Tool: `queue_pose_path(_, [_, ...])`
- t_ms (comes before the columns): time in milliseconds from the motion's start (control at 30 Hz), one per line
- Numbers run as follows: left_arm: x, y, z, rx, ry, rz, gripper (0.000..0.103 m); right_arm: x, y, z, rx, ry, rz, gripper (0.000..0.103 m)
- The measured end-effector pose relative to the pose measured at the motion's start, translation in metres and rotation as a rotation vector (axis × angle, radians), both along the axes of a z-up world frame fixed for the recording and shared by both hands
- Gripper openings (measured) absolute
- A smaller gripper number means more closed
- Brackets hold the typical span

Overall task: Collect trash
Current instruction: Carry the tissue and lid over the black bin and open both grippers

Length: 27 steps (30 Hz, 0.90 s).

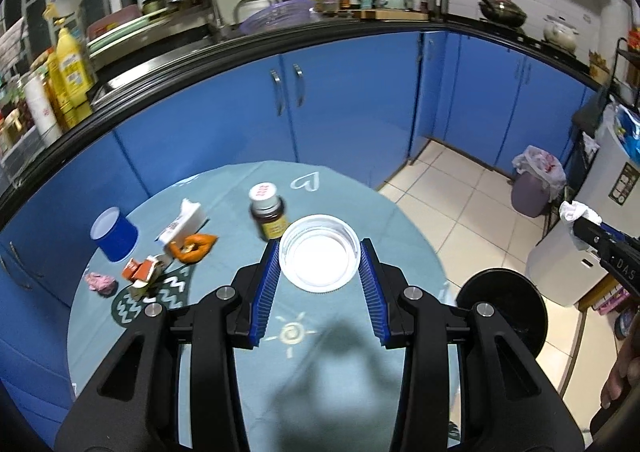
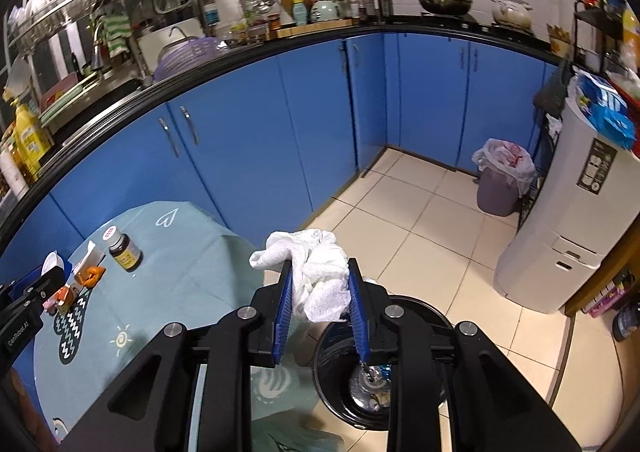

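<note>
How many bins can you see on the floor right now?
2: a black bin beside the table, below the tissue in the right gripper; a purple lined bin by the corner cabinets. Others may be hidden.

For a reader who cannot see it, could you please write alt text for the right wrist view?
The right gripper clamps a crumpled white tissue above a black bin beside a round table. Blue kitchen cabinets curve behind.
</note>
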<state>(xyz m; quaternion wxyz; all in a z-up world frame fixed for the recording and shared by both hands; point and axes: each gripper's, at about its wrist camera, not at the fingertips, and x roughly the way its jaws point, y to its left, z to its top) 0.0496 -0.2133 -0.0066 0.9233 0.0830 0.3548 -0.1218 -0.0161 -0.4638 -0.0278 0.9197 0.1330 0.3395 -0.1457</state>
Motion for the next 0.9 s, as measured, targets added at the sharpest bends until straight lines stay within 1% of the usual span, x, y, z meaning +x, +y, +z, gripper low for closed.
queue_pose_path(567, [-0.019,-0.078,0.003,0.039,-0.016,-0.130,0.041,-0.036,-0.052,-0.012,0.047,-0.001,-0.085,0.025])
queue_pose_path(600, [-0.021,-0.082,0.004,0.041,-0.018,-0.137,0.041,-0.037,-0.053,-0.013,0.048,-0.001,-0.088,0.025])
queue_pose_path(633, [-0.021,-0.085,0.004,0.042,-0.018,-0.143,0.041,-0.039,-0.056,-0.014,0.051,-0.004,-0.095,0.028])
queue_pose_path(800, [-0.026,-0.102,0.004,0.049,-0.025,-0.167,0.041,-0.045,-0.061,-0.014,0.036,-0.015,-0.102,0.028])
queue_pose_path(900, [-0.028,-0.109,0.004,0.052,-0.026,-0.179,0.041,-0.047,-0.064,-0.014,0.049,-0.024,-0.092,0.028])
